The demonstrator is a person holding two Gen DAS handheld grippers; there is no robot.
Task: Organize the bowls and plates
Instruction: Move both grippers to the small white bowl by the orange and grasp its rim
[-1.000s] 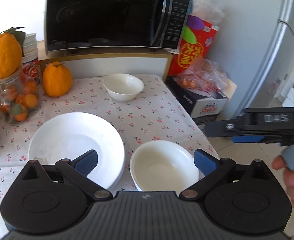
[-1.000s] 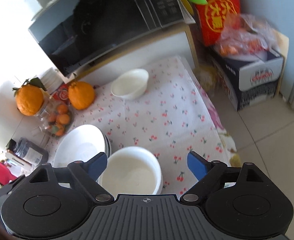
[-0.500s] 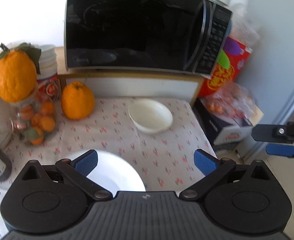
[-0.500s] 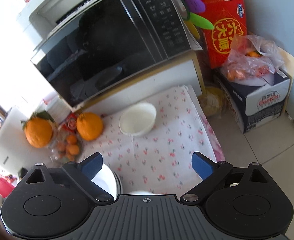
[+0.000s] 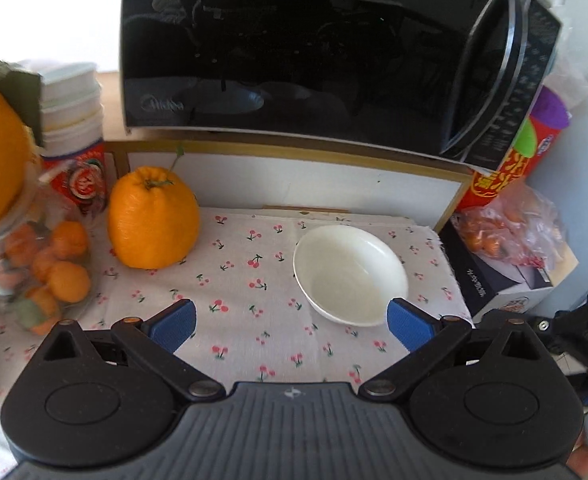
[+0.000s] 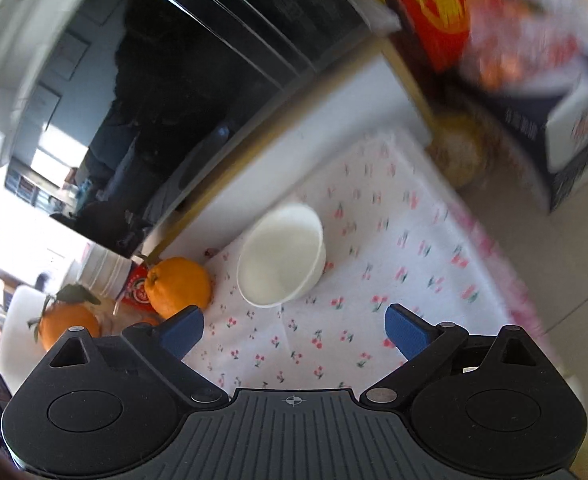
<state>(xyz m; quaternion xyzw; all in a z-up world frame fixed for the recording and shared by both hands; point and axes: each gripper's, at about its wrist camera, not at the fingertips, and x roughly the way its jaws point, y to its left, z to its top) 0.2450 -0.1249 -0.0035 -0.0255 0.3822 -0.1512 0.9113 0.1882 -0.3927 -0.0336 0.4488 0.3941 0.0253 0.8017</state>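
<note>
A small white bowl (image 5: 352, 274) sits on the cherry-print cloth (image 5: 253, 280) near the back right, below the microwave. It also shows in the right wrist view (image 6: 281, 256). My left gripper (image 5: 291, 326) is open and empty, just in front of the bowl, with its right finger (image 5: 408, 326) near the bowl's front rim. My right gripper (image 6: 294, 330) is open and empty, a little in front of the bowl. The plates and the other bowl are out of view.
A black microwave (image 5: 326, 52) stands on a shelf at the back. A large orange (image 5: 151, 220) and a jar of small oranges (image 5: 33, 272) stand at the left. A box with bagged fruit (image 5: 506, 256) sits off the table's right edge.
Both grippers have moved forward over the table toward the far bowl. The white plates and the near bowl have dropped out of view. The right wrist view has tilted and blurred.
</note>
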